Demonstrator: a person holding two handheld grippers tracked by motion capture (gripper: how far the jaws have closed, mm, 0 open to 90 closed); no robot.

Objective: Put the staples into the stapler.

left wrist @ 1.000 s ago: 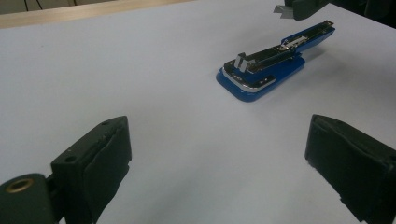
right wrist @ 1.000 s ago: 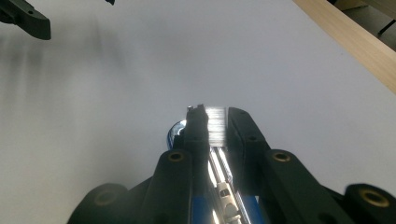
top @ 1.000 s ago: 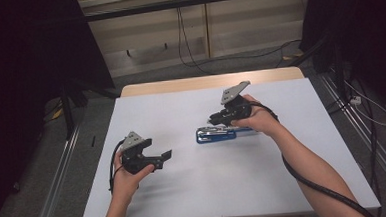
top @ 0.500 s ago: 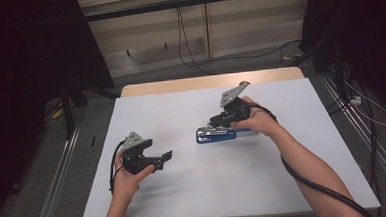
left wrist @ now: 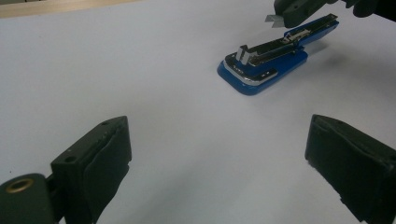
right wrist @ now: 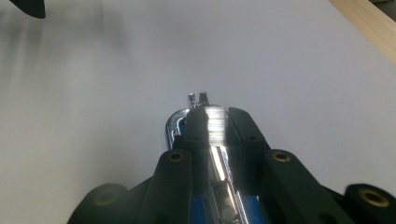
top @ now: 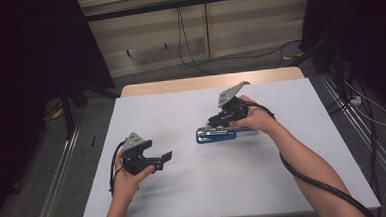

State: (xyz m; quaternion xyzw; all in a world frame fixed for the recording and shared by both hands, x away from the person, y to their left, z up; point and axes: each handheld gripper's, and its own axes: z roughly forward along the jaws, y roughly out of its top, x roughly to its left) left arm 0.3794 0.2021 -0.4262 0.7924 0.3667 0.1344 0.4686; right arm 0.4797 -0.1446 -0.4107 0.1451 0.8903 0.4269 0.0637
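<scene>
Stapler [top: 222,134] clamped between right gripper [top: 221,122] jaws.

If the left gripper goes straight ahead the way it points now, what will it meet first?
Most likely the blue stapler, lying slightly right of the line. Bare white table lies between it and the open left gripper.

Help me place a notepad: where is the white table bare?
Bare: the far-left stretch of the white table beyond the left tool, and the near strip before both forearms. Crowded: centre-right, where the right tool clamps the blue metal stapler.
</scene>
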